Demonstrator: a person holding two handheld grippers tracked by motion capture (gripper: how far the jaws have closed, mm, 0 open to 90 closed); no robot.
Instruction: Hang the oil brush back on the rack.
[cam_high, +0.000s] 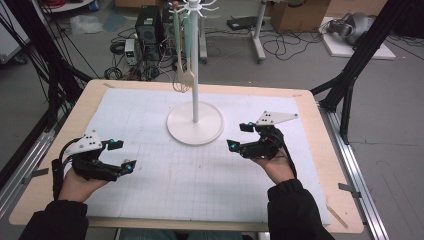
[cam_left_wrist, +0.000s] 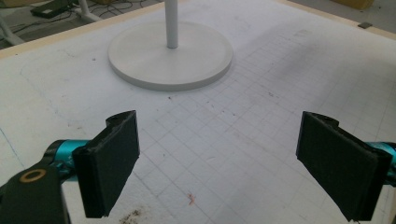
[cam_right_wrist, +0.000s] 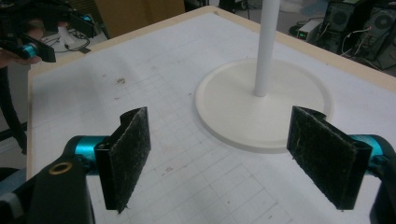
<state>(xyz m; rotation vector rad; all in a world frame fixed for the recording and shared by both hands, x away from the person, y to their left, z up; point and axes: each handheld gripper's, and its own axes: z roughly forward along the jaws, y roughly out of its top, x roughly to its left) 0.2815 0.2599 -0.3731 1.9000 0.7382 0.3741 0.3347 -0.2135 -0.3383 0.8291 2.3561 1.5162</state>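
Note:
A white hanger stand (cam_high: 195, 100) with a round base (cam_high: 180, 131) rises from the middle of the white grid mat (cam_high: 200, 175). Two pale utensils (cam_high: 184, 75) hang from hooks at its top. My left gripper (cam_high: 122, 155) rests low over the mat's left side, open and empty. My right gripper (cam_high: 238, 136) hovers just right of the base, also open with nothing between its pads. In the left gripper view the gripper (cam_left_wrist: 219, 168) faces the base (cam_left_wrist: 170, 58) across bare mat. In the right gripper view the gripper (cam_right_wrist: 229, 158) looks at the base (cam_right_wrist: 264, 107) close ahead, with the left gripper (cam_right_wrist: 28, 28) far off.
The mat lies on a wooden table (cam_high: 330, 150) with its edge showing all round. Black frame struts (cam_high: 350, 70) stand at the right and left. On the floor behind are computer cases (cam_high: 150, 30), cables and a cardboard box (cam_high: 295, 15).

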